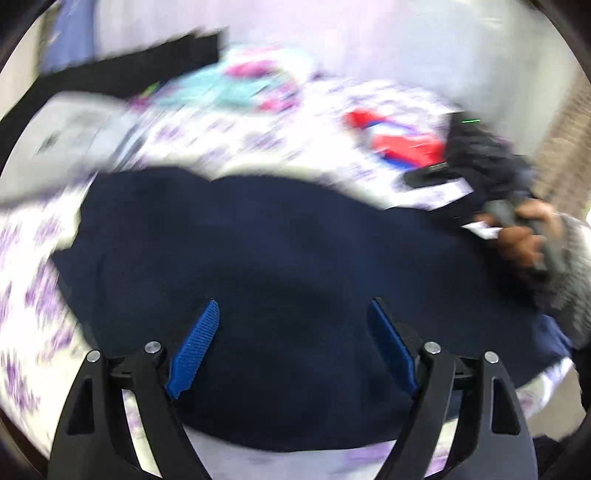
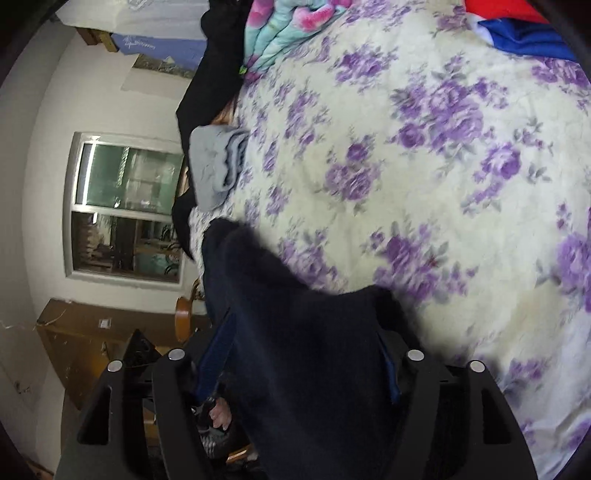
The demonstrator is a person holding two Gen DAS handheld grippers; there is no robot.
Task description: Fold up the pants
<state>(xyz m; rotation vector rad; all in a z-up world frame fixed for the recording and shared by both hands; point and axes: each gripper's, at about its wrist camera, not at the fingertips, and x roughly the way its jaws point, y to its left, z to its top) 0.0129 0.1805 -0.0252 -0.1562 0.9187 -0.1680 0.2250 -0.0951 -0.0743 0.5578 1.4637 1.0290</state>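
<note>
Dark navy pants (image 1: 277, 251) lie spread on a white bedspread (image 1: 258, 144) with purple flowers; this view is blurred. My left gripper (image 1: 293, 306) hovers over their near part, open, its blue pads (image 1: 195, 350) wide apart with nothing between them. At the right a person's hand (image 1: 524, 236) holds my right gripper (image 1: 491, 206), wrapped in dark cloth. In the right wrist view a bunched end of the pants (image 2: 306, 350) fills the gap of the right gripper (image 2: 303, 332) and hangs off the bedspread (image 2: 443, 184). The cloth hides most of both fingers.
A folded grey garment (image 2: 214, 166) lies at the bed's edge, also the grey garment (image 1: 62, 136) at far left. A teal and pink blanket (image 2: 284, 26) and a red and blue garment (image 1: 402, 140) lie farther back. Beyond the bed are a window (image 2: 125, 206) and a brown box (image 2: 85, 332).
</note>
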